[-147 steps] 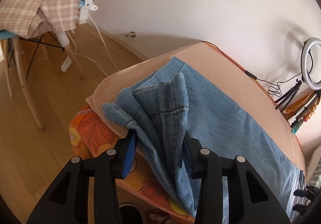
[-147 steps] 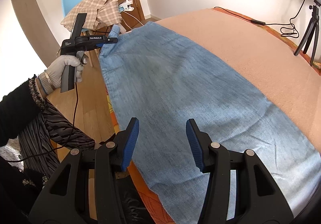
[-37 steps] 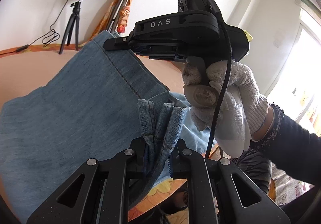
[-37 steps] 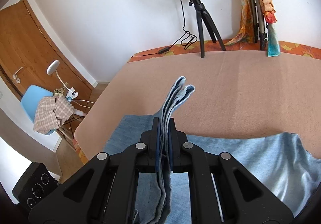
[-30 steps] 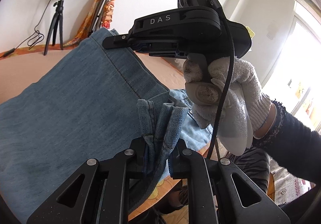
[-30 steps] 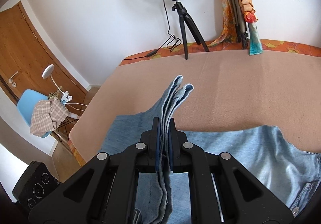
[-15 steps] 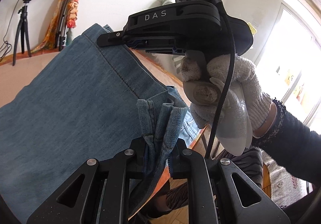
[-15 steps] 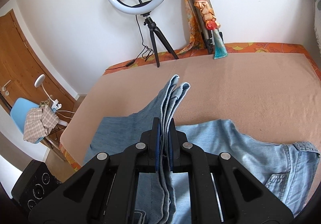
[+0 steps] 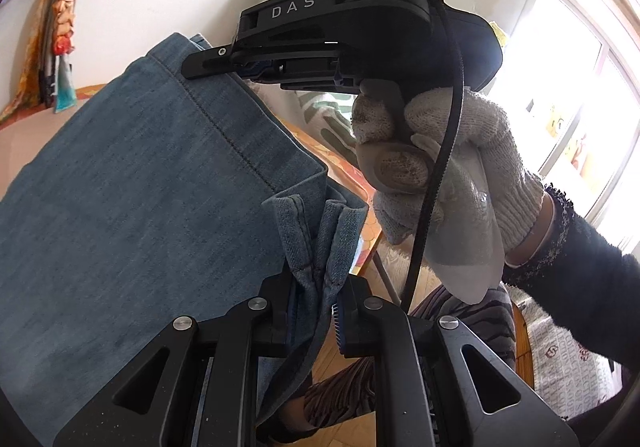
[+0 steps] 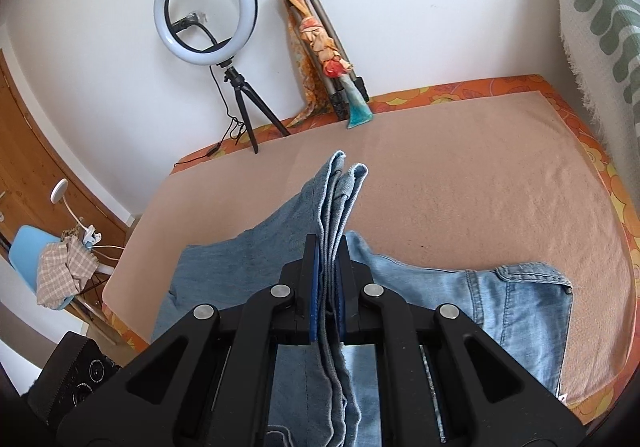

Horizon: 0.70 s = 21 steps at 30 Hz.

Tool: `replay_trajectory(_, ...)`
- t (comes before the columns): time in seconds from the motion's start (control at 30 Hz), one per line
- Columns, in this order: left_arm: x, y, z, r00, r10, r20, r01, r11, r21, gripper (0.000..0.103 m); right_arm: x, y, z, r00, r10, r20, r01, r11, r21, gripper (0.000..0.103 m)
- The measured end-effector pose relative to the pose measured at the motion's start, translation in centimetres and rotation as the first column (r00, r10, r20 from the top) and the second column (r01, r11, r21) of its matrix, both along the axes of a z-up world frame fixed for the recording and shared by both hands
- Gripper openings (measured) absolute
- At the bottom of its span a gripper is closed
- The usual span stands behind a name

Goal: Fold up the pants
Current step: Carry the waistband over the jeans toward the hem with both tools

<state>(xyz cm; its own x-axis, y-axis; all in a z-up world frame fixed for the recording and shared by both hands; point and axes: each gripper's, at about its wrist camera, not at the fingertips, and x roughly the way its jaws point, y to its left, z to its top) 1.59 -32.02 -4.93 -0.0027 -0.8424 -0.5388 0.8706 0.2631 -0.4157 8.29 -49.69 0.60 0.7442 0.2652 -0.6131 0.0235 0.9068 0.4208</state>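
Here, pants point(image 10: 500, 311) hem pinched, open blanket point(image 10: 460, 187) beyond

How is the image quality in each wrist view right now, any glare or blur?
Left wrist view: window blown out white, glove brightly lit, jeans shaded but sharp. Right wrist view: evenly lit, sharp, ring light not glaring; fisheye bends the bed edge.

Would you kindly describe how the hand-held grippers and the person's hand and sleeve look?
Each hand-held gripper is black with blue pads and silver screws. The right hand-held gripper bears white "DAS" lettering and a black cable. Its hand wears a white knit glove, with a dark sleeve.
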Motion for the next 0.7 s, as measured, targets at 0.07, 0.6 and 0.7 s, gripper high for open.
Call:
replay_trajectory(0.07, -0.2, -0.9, 0.1, 1.000, -0.019, 0.004, 0.019, 1.000, 0.003, 0.013, -0.6, -1.1, -0.3, 1.000, -0.019, -0.002, 0.019, 1.000, 0.003, 0.007)
replay_trajectory(0.6, 1.2, -6.1, -2.2, 0.995, -0.094, -0.044, 0.098, 0.992, 0.082, 0.013, -3.6, -8.2, -4.3, 0.991, -0.127, -0.047, 0.129, 0.990, 0.047, 0.007)
replay_trajectory(0.7, 2.1, -5.2, -2.3, 0.995, -0.080, -0.052, 0.084, 0.991, 0.100, 0.013, -3.0, -8.6, -6.0, 0.989, -0.124, -0.082, 0.128, 0.990, 0.057, 0.007)
